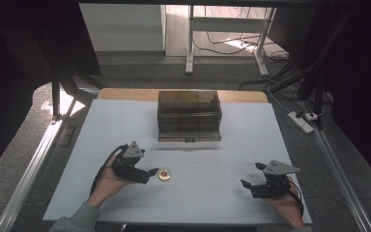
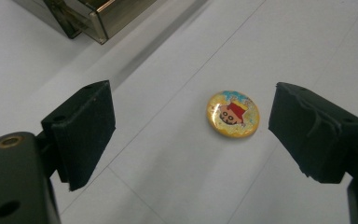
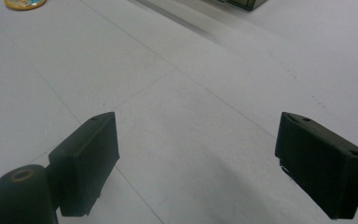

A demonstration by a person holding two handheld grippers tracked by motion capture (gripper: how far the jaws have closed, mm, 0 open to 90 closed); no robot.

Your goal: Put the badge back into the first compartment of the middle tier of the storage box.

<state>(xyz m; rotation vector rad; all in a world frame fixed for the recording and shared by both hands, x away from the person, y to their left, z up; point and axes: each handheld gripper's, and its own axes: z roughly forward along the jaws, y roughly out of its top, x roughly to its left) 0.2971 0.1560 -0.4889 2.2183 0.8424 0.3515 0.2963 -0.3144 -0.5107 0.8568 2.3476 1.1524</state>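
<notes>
Lying flat between the wide-open left gripper (image 2: 191, 135), a round yellow cartoon-face badge (image 2: 233, 114) gleams.

**Dim room, bright white table**

The high view is dark at its sides and corners. Light falls on the white table (image 1: 222, 193) from above, and a bright patch shines on the floor far back. The clear box (image 1: 189, 116) drops a soft shadow in front. In the left gripper view the shiny badge (image 2: 233, 114) is sharp. The near black jaws look a bit blurry.
</notes>
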